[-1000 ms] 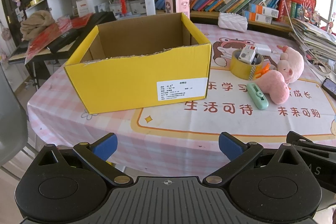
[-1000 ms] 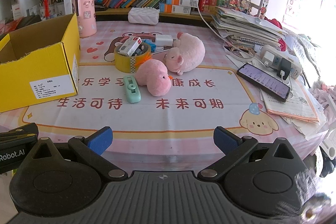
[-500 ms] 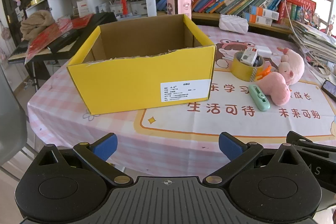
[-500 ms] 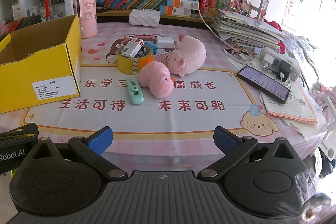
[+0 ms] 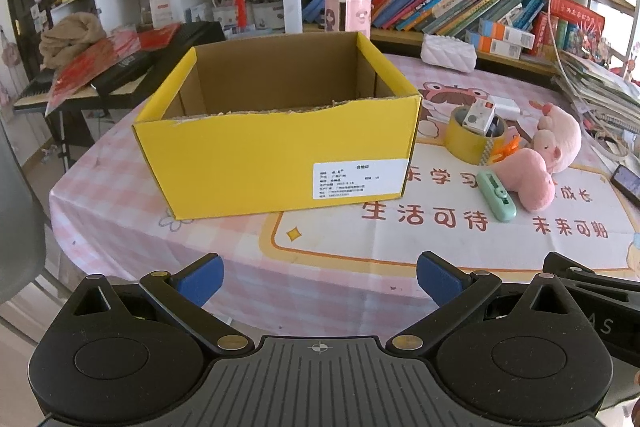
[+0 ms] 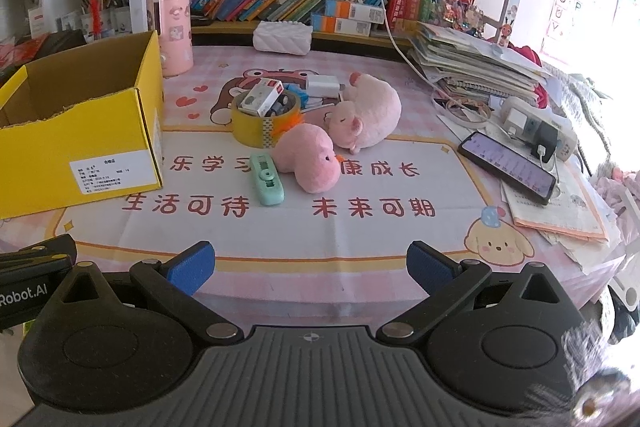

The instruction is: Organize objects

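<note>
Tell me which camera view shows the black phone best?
The right wrist view: the whole phone lies in sight on papers, its screen lit. The left wrist view shows only one end of it, cut by the picture's edge.

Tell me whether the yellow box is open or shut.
Open. The yellow box has no lid or flaps across its top; the left wrist view looks straight onto its bare brown inner walls. Its floor stays hidden.
</note>
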The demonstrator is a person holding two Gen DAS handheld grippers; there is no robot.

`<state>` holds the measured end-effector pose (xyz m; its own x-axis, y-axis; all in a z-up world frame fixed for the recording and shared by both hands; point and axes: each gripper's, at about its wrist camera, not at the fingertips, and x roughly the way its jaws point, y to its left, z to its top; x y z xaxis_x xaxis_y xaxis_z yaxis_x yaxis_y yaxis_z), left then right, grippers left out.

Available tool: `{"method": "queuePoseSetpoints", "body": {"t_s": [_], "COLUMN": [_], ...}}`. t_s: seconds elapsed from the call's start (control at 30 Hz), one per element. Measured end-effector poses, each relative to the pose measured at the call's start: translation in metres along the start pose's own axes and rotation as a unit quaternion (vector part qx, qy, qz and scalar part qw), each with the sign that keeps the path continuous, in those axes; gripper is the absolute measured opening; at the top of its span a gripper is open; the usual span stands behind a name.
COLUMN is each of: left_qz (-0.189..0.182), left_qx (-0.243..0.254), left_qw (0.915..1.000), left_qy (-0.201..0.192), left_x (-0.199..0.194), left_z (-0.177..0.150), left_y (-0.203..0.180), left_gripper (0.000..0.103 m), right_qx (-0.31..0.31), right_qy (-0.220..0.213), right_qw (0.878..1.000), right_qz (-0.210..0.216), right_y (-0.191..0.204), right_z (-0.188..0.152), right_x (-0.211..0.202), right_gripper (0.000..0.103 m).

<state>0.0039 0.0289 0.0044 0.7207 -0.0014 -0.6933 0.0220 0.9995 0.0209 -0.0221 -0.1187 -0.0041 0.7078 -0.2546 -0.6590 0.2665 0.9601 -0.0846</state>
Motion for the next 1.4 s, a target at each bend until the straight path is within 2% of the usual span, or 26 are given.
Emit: {"method": "queuePoseSetpoints", "body": {"t_s": [0.5,0.7,1.13,1.33,1.4], "left_qz": [-0.016,-0.03,-0.019,-0.026,-0.03], "left_qx": [-0.003,-0.003,-0.001,-0.029,-0.031], "left_qw": [0.9999,0.9994,0.9998,0.9991,0.9987], "left_qy": [0.002,0.019,0.004,0.019,0.027], "left_x": [0.006,0.013,0.025,0.039,0.044], "left_z": [0.004,0.005,0.02,0.026,0.03], "left_y": [0.001,-0.004,-0.022,-0.033,-0.039], "left_gripper": [0.103,0.103,0.103,0.103,0.103], "right_qx": [0.005,0.008,0.011,0.015,0.014], "right_qy": [0.002,0.011,-0.002,-0.004,0.002], "right_qw": [1.0,1.0,0.999,0.997,0.997], "right_qz": [0.001,0.004,0.04,0.074,0.07], "right_y": [-0.002,-0.006,-0.027,-0.042,-0.047], "right_z": [0.005,0.008,0.022,0.036,0.043], "right_x": [0.002,0.011,0.034,0.051,0.059], "right_gripper": [0.103,0.103,0.103,0.103,0.103]}}
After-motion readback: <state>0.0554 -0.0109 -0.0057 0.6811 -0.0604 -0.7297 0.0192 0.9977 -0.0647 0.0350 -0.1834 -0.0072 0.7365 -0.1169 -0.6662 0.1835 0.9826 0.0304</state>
